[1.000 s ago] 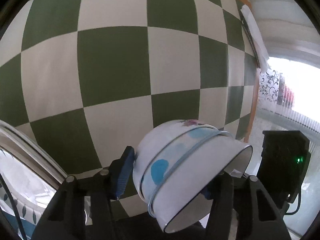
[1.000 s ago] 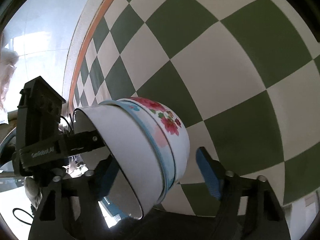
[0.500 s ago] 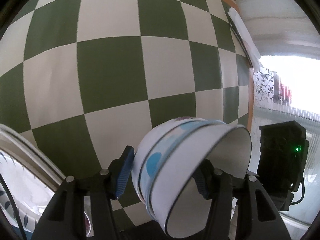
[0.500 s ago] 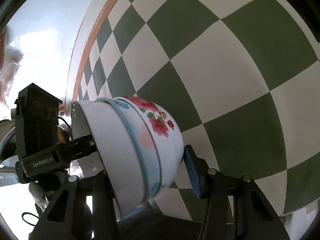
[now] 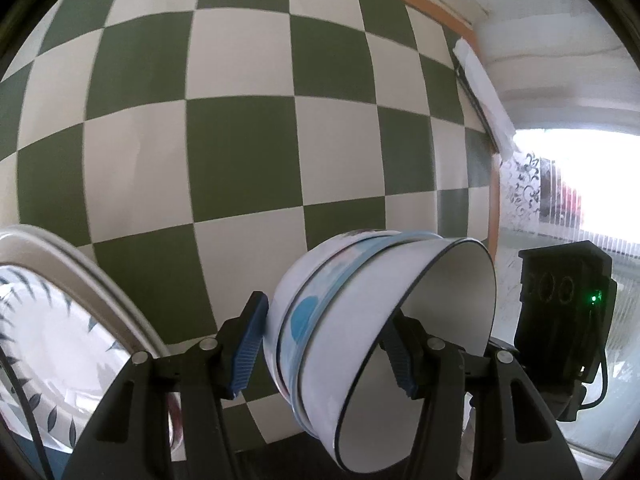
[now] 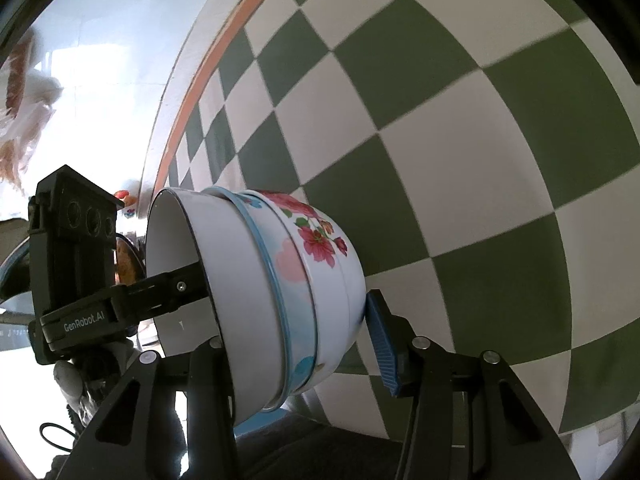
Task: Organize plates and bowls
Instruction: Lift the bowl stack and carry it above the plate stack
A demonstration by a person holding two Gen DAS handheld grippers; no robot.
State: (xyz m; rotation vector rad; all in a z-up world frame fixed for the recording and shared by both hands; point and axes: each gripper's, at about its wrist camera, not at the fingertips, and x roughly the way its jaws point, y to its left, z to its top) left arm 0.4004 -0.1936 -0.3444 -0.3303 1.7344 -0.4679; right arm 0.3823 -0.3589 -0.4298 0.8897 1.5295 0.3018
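Both grippers hold one nested stack of white enamel bowls (image 5: 360, 344) (image 6: 276, 304) tipped on its side, lifted over a green-and-white checkered cloth (image 5: 240, 140) (image 6: 460, 160). Left gripper (image 5: 326, 346) points forward, low in its view; its blue ribbed pad (image 5: 248, 344) presses the outermost bowl's base, the other finger sits inside the open mouth against the inner wall, so the fingers pinch the stack. Right gripper (image 6: 296, 340) comes from the opposite side; its blue pad (image 6: 380, 344) touches the base of the pink-flowered bowl (image 6: 320, 248), the other finger is hidden behind the innermost bowl's rim, also clamping the stack. Stack reads as three bowls: plain white innermost one with a dark rim, a light-blue-rimmed middle one, the flowered outer one. Each wrist view shows the other gripper's black body (image 5: 560, 320) (image 6: 72, 272) beside the bowls. A white leaf-patterned plate (image 5: 52, 340) lies at the lower left of the left view, apart from the stack.
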